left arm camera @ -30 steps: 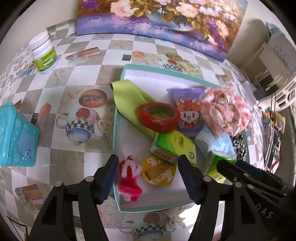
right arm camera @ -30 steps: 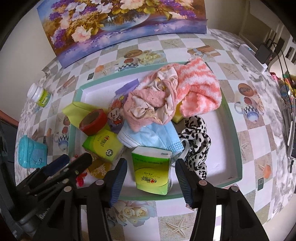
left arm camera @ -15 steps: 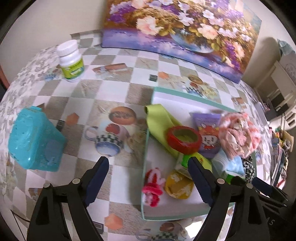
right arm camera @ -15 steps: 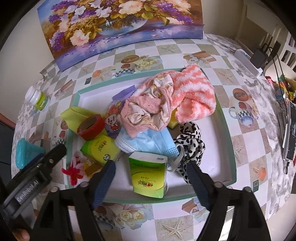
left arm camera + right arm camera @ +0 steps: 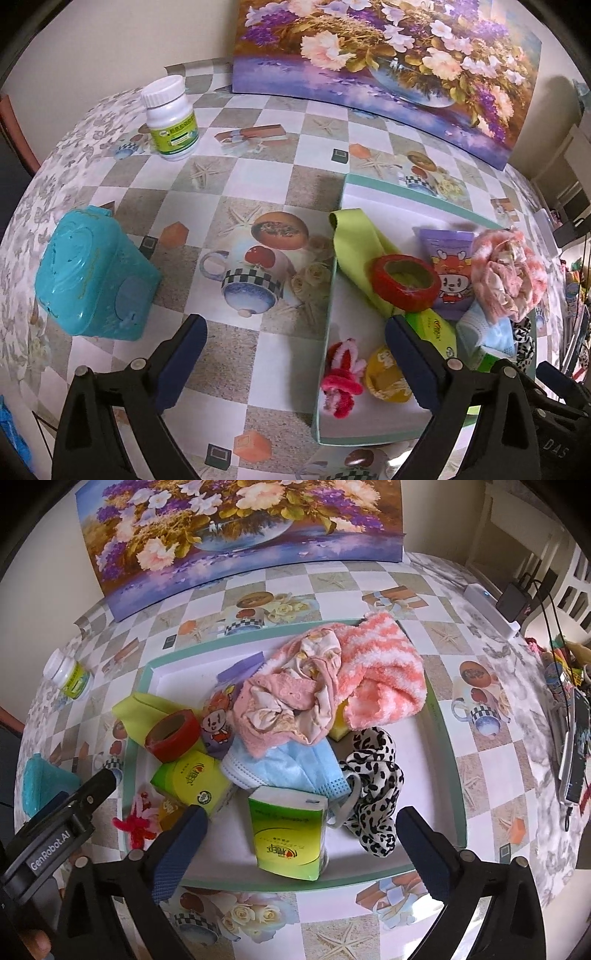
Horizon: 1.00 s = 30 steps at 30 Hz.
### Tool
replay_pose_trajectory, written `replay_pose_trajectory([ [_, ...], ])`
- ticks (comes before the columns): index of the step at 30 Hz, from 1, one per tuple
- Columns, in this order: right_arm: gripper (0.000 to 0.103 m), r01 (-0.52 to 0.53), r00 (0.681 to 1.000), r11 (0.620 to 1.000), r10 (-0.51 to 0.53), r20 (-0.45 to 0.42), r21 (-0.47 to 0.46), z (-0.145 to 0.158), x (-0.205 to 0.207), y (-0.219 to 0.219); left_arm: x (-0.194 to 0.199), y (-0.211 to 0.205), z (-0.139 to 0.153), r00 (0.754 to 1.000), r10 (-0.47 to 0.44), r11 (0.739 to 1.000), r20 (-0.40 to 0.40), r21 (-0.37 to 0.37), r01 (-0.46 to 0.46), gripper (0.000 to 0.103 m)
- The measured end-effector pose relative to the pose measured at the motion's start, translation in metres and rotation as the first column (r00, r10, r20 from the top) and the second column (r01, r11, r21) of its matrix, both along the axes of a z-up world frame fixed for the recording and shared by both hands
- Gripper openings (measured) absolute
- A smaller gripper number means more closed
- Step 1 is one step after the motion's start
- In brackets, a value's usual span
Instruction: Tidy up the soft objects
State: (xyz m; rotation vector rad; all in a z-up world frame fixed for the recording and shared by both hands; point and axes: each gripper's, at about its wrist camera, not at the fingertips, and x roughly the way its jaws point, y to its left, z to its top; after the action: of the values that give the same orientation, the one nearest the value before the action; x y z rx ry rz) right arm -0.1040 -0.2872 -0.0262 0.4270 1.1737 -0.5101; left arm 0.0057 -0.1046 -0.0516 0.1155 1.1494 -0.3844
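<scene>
A teal-rimmed white tray (image 5: 448, 760) holds a pile: pink striped fuzzy cloth (image 5: 380, 672), pink crumpled fabric (image 5: 291, 705), blue face mask (image 5: 291, 768), leopard-print scrunchie (image 5: 373, 786), green tissue packs (image 5: 288, 834), red tape roll (image 5: 173, 734), purple pouch (image 5: 218, 723) and a red pipe-cleaner toy (image 5: 341, 376). My right gripper (image 5: 295, 853) is open, above the tray's near edge, around the front tissue pack. My left gripper (image 5: 295, 362) is open, above the tray's left rim (image 5: 325, 332), holding nothing.
A teal plastic box (image 5: 92, 277) sits on the checkered tablecloth left of the tray. A white pill bottle (image 5: 171, 118) stands at the far left. A flower painting (image 5: 388, 59) leans at the back. A power strip and cables (image 5: 491, 605) lie at the right.
Both grippers have pulled back and risen from the tray. The left one swung leftward, bringing the teal box and bottle into view. Both jaws have opened wider.
</scene>
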Motion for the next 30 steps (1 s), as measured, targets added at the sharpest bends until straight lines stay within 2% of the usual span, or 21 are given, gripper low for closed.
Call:
replay_pose_trajectory([
  [6,0.103,-0.009,1.000,1.000,0.009,-0.008,-0.001,-0.001,0.000,0.002,0.001,0.003,-0.001,1.000,0.007,1.000,-0.002,0.008,-0.007,0.097],
  [15,0.103,-0.030,1.000,1.000,0.030,0.000,-0.006,0.004,-0.003,0.016,-0.006,0.012,-0.002,1.000,-0.013,0.998,0.010,0.064,0.012,0.097],
  [24,0.103,-0.037,0.999,0.999,0.037,0.017,0.001,0.007,-0.017,0.030,-0.022,0.032,0.020,0.994,-0.011,0.995,0.105,0.104,0.000,0.097],
  [30,0.103,-0.027,0.999,1.000,0.027,0.033,-0.003,0.011,-0.027,0.036,-0.033,0.045,0.025,0.996,-0.004,0.996,0.092,0.088,-0.004,0.097],
])
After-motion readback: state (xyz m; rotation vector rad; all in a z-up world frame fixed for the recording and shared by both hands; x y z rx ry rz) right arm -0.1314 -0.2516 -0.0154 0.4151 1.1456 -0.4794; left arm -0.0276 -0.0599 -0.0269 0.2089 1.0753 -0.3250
